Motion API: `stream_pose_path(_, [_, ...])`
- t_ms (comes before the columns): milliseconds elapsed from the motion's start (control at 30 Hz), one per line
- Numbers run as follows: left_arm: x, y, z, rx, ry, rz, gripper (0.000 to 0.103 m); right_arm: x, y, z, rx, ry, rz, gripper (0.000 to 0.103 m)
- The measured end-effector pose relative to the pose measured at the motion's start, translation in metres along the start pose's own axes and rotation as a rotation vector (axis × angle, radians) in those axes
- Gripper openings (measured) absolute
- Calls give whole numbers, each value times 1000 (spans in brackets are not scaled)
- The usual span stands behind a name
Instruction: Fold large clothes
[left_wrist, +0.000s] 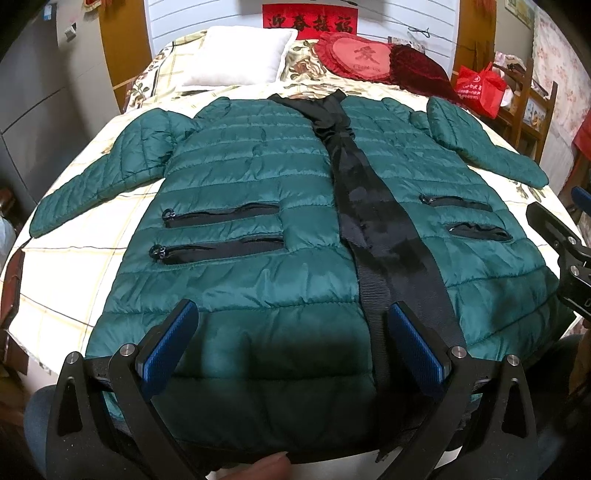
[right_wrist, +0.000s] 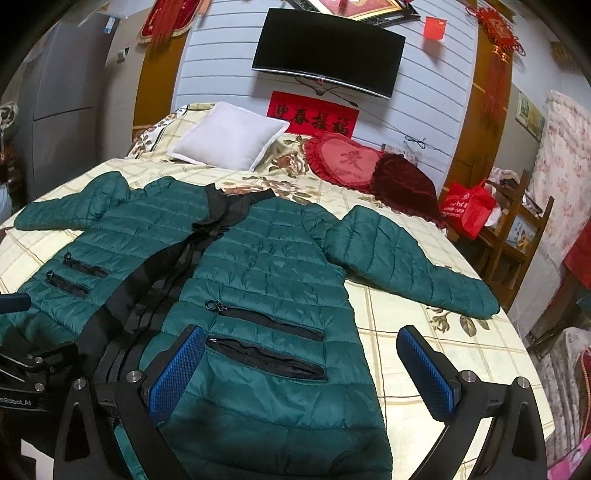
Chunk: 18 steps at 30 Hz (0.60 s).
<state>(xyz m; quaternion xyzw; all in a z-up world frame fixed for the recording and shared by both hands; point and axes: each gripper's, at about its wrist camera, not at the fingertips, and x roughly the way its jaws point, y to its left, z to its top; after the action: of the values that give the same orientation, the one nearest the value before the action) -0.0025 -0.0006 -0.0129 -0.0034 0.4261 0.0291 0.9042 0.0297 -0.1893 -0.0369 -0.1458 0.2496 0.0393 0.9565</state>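
A dark green quilted jacket (left_wrist: 240, 184) with a black centre placket lies flat and face up on the bed, both sleeves spread out. It also shows in the right wrist view (right_wrist: 266, 266). My left gripper (left_wrist: 291, 350) is open and empty, hovering over the jacket's lower hem left of the placket. My right gripper (right_wrist: 301, 365) is open and empty, over the jacket's lower right side near the pocket zips (right_wrist: 266, 343). The right gripper's body shows at the right edge of the left wrist view (left_wrist: 561, 251).
The bed (right_wrist: 424, 350) has a cream checked floral sheet. A white pillow (right_wrist: 229, 136), a red heart cushion (right_wrist: 343, 162) and a dark red cushion (right_wrist: 406, 184) lie at its head. A red bag (right_wrist: 469, 206) and wooden shelf stand to the right. A television hangs on the wall.
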Motion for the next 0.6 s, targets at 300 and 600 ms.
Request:
stream_pose_path(300, [0,6,2,-52,3,-91,103,-1,1,0,-4,4,-10,103])
stream_pose_path(600, [-1,11,0,-97,-6,-118,103,-1,0,0,-1,6,-10,103])
